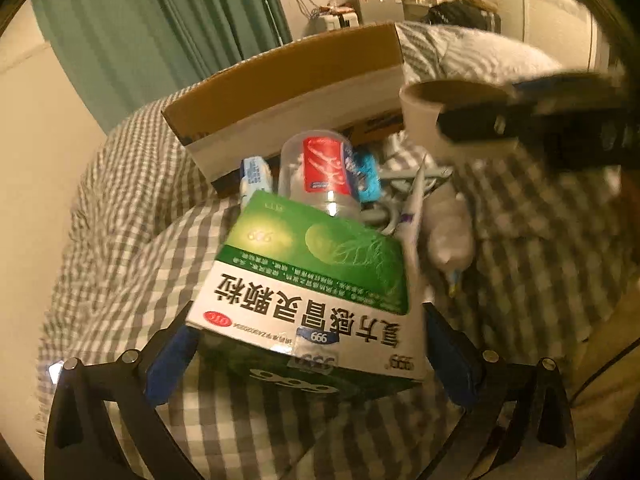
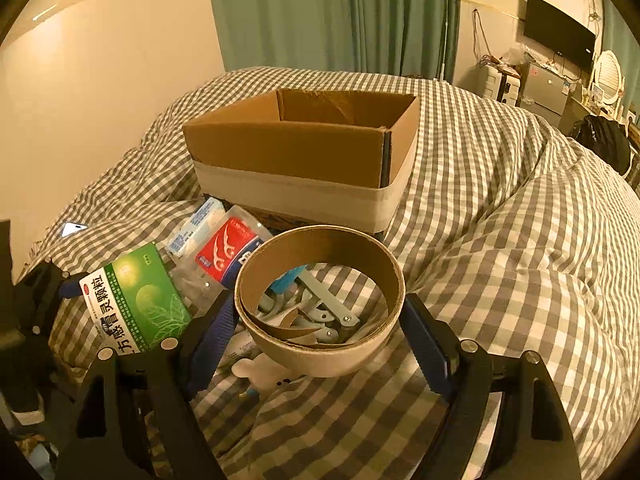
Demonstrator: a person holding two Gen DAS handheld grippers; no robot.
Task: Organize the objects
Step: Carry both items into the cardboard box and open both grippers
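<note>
Risk sits with our right gripper (image 2: pixel 320 320), whose blue-padded fingers (image 2: pixel 426 340) clamp a brown cardboard tape ring (image 2: pixel 320 304) only by its thin rounded wall; we judge that the ring could squash or twist out if we squeeze harder or swing quickly toward the open brown cardboard box (image 2: pixel 304 148) with its pale tape band, which stands on the grey-and-white checked quilt (image 2: pixel 500 240) just beyond the clutter. Our left gripper (image 1: pixel 308 344) pinches a green-and-white medicine carton (image 1: pixel 316 280) at its near end, fingers spread to the carton's width, and the long overhang could lever it loose. Both loads hang above the remaining heap, so a drop would scatter it: a clear plastic tub with a red label (image 1: pixel 320 168), a small blue-and-white packet (image 1: pixel 256 176) and pale grey metal brackets (image 2: pixel 332 312) lie close together in front of the box. Nothing shows inside the box yet, though its floor is mostly hidden.
</note>
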